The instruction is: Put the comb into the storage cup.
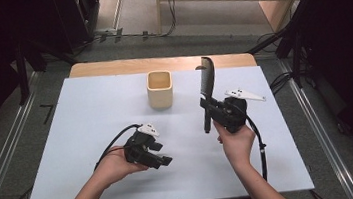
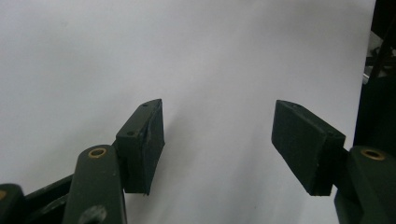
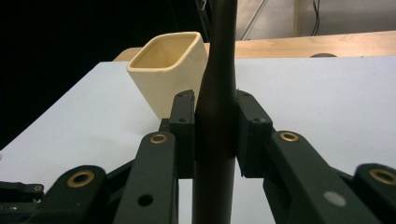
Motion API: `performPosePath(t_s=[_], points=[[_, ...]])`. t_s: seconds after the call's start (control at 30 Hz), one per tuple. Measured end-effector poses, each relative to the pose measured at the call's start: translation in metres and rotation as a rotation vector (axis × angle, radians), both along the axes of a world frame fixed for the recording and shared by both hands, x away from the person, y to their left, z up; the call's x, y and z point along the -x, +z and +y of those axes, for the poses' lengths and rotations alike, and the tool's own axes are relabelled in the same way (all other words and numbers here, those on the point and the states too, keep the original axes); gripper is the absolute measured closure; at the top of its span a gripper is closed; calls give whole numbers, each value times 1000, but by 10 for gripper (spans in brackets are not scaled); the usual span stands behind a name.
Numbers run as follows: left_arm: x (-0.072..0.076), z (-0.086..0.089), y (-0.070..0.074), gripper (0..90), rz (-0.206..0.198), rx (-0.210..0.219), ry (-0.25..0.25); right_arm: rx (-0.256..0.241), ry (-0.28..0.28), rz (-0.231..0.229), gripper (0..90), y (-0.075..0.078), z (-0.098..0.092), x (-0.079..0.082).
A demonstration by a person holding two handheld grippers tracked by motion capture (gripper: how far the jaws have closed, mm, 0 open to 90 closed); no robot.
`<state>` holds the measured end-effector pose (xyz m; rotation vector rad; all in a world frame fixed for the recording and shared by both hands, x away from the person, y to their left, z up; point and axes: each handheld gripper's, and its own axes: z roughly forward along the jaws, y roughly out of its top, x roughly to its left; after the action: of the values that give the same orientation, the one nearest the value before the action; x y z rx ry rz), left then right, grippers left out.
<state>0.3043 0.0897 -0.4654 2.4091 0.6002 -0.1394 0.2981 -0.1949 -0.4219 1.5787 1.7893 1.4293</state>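
Two hand-held grippers work over a desk covered with a white sheet (image 1: 93,139), whose bare wooden strip shows along the far edge. The right gripper (image 1: 209,107), held in the person's right hand (image 1: 236,143) toward the right half of the desk, has its black jaws closed hard on the handle of a long black plastic comb (image 1: 207,83); in the right gripper view the dark handle (image 3: 217,116) stands upright between the two pads, touched by both. From above, the comb rises from the jaws with its toothed end pointing toward the far edge and its lower tip hanging below the jaws, above the sheet. A cream-coloured square ceramic cup (image 1: 159,88) stands upright and open near the middle of the far edge, just left of the comb and apart from it; in the right gripper view the cup (image 3: 168,74) sits behind and left of the handle. The left gripper (image 1: 164,160), in the left hand (image 1: 114,166) toward the near edge and left of centre, points to the right with its jaws spread wide and nothing between them; the left gripper view looks past the two separated pads (image 2: 144,140) onto plain white sheet. A grey three-cornered plate (image 1: 244,95) tops the right gripper, and black cables trail from both tools toward the near edge.
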Motion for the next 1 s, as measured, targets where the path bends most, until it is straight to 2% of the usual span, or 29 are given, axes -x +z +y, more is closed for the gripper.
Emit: performPosePath(t_s=[0.53, 1.0], points=[[3, 35, 2, 355, -19, 6, 64, -4, -5, -9, 699, 3, -1, 0], [11, 60, 1, 355, -27, -5, 108, -3, -5, -14, 700, 4, 0, -1]])
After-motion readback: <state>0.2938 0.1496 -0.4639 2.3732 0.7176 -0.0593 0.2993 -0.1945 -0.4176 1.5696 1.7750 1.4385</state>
